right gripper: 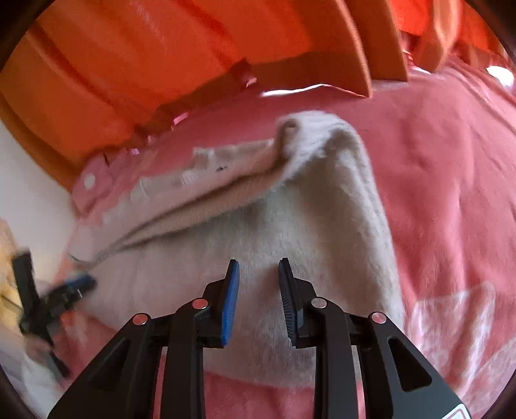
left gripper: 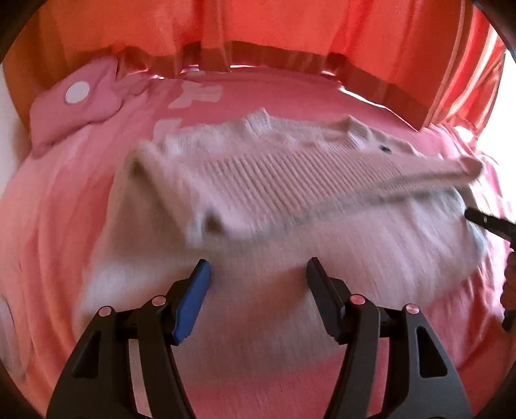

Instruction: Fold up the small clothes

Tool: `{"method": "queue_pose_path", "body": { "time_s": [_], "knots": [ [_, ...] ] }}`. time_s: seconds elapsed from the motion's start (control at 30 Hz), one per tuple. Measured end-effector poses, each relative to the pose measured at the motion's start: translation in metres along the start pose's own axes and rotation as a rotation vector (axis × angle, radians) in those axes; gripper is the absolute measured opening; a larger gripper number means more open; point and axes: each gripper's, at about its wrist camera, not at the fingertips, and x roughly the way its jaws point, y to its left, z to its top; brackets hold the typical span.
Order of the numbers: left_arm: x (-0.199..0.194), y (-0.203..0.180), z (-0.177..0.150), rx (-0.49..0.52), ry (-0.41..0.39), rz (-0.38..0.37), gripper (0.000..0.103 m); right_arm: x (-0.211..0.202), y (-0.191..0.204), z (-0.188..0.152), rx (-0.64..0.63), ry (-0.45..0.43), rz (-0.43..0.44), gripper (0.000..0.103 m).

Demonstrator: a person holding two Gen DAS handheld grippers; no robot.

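A small cream knitted sweater [left gripper: 290,199] lies on a pink bedspread [left gripper: 64,206], its ribbed part folded over the fuzzy body. My left gripper [left gripper: 258,274] is open and empty, just above the sweater's near edge. My right gripper [right gripper: 258,277] is open and empty over the sweater [right gripper: 258,225], near its right side. The left gripper also shows at the left of the right wrist view [right gripper: 64,287], and a tip of the right gripper shows at the right edge of the left wrist view [left gripper: 490,222]. Both views are motion-blurred.
A pink pillow [left gripper: 77,100] with a white dot lies at the far left of the bed. Orange-red curtains [left gripper: 258,29] hang behind the bed. A bright window shows at the right edge [left gripper: 503,106]. White patterns mark the bedspread [right gripper: 458,322].
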Motion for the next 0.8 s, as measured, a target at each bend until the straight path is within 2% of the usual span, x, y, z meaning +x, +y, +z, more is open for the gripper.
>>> {"method": "queue_pose_path", "body": {
  "time_s": [0.1,0.13,0.2,0.23,0.3,0.33,0.43,0.53,0.57,0.6,0.67,0.7,0.73,0.8],
  "knots": [
    [0.021,0.023,0.048,-0.115,-0.067,0.044,0.061,0.020,-0.009,0.049,0.022,-0.054,-0.044,0.023],
    [0.026,0.032,0.059,-0.164,-0.100,0.056,0.061,0.024,-0.020,0.067,0.075,-0.102,-0.062,0.022],
    [0.034,0.054,0.077,-0.278,-0.138,0.107,0.061,0.022,-0.039,0.083,0.175,-0.162,-0.143,0.019],
    [0.033,0.067,0.080,-0.362,-0.150,0.110,0.061,0.012,-0.048,0.081,0.237,-0.199,-0.154,0.027],
    [0.025,0.075,0.072,-0.429,-0.174,0.045,0.062,-0.003,-0.056,0.061,0.272,-0.230,-0.102,0.030],
    [0.019,0.075,0.065,-0.437,-0.180,0.032,0.068,-0.007,-0.057,0.052,0.269,-0.213,-0.101,0.030],
    [-0.002,0.064,0.033,-0.374,-0.168,0.084,0.070,-0.018,-0.062,0.016,0.275,-0.157,-0.121,0.032],
    [-0.025,0.057,0.000,-0.350,-0.172,0.122,0.071,-0.027,-0.063,-0.019,0.335,-0.122,-0.108,0.045],
    [-0.030,0.059,-0.009,-0.361,-0.182,0.129,0.076,-0.030,-0.063,-0.029,0.343,-0.118,-0.127,0.051],
    [-0.037,0.066,-0.019,-0.389,-0.199,0.137,0.079,-0.032,-0.063,-0.042,0.356,-0.099,-0.153,0.053],
    [-0.051,0.088,-0.042,-0.503,-0.262,0.160,0.086,-0.032,-0.061,-0.054,0.370,-0.066,-0.133,0.054],
    [-0.050,0.096,-0.048,-0.544,-0.258,0.169,0.086,-0.033,-0.059,-0.058,0.381,-0.048,-0.105,0.055],
    [-0.046,0.106,-0.056,-0.602,-0.215,0.170,0.086,-0.034,-0.057,-0.061,0.376,-0.052,-0.107,0.057],
    [-0.040,0.110,-0.066,-0.637,-0.160,0.101,0.086,-0.036,-0.052,-0.062,0.355,-0.061,-0.131,0.060]
  ]
}}
